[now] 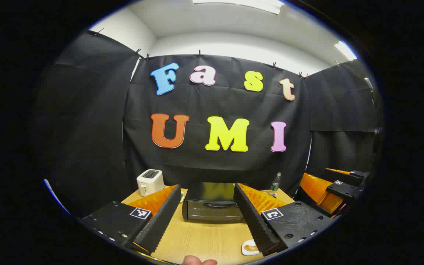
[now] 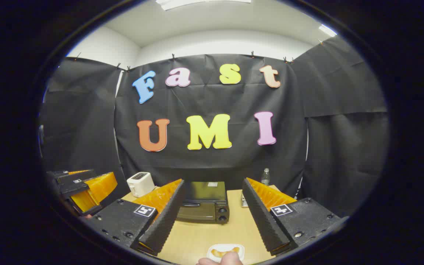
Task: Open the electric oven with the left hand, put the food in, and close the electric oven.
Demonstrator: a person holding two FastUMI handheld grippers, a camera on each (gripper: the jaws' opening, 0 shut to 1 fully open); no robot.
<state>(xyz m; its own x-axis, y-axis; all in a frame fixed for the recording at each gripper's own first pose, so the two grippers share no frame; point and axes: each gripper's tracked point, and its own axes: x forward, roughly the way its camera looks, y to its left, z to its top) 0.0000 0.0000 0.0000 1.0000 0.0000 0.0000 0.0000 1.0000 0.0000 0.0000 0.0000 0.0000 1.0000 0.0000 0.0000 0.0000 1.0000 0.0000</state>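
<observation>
My left fingers [image 1: 207, 217] and right fingers [image 2: 212, 217] both hang spread, empty. The oven [image 2: 205, 203] sits shut at the tabletop's [image 2: 201, 235] far side, food [image 2: 223, 252] on a plate near me. Pulling the handle [image 1: 215, 205] crooked could drag the oven forward.

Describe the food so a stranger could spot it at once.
Start at the wooden table and find the dark electric oven at its back. Come toward the near edge: the food lies on a small white plate, golden-brown, unlike the white toaster.
</observation>
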